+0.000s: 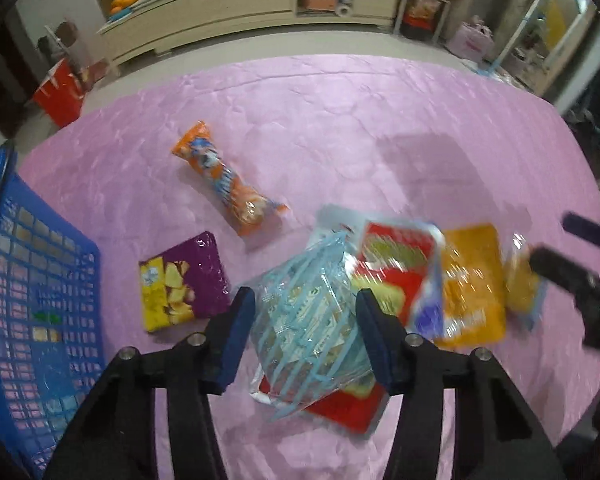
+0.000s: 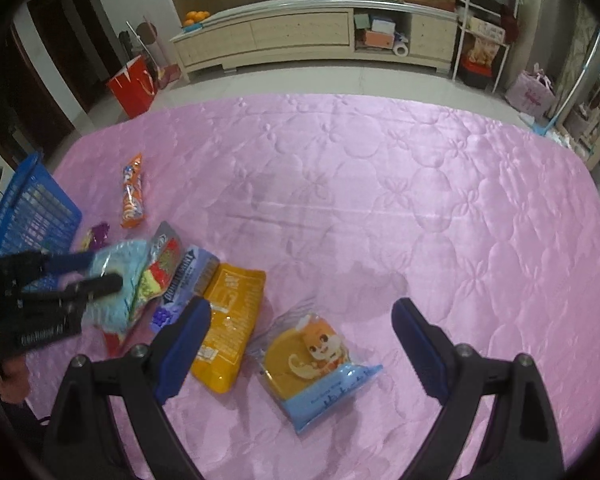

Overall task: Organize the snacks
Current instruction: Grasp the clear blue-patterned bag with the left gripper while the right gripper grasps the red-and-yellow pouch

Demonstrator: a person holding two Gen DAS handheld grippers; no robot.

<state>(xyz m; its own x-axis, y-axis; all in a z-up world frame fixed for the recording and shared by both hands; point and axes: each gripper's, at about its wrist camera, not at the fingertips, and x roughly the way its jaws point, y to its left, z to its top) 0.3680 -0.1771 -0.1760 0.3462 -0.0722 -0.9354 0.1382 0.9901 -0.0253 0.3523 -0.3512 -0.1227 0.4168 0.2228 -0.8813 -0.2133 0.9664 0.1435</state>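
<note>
Left claw on the pale-blue striped packet, right claw empty over the pink quilt.

Left gripper [image 1: 306,330] pinches the blue striped packet [image 1: 308,320], which lies atop a red packet [image 1: 392,268]. Right gripper [image 2: 302,344] spread wide; the cartoon cake packet [image 2: 312,368] lies on the quilt [image 2: 380,200] between its fingers, untouched. Blue basket [image 1: 32,280] at nine o'clock.

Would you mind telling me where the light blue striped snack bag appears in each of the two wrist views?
Left wrist view: the light blue striped snack bag sits low in the centre, between the left gripper fingers, lying over a red packet.
Right wrist view: the same bag is at the left edge, with the left gripper around it.
Shared landmark: the blue basket, left of the bag in both.
</note>
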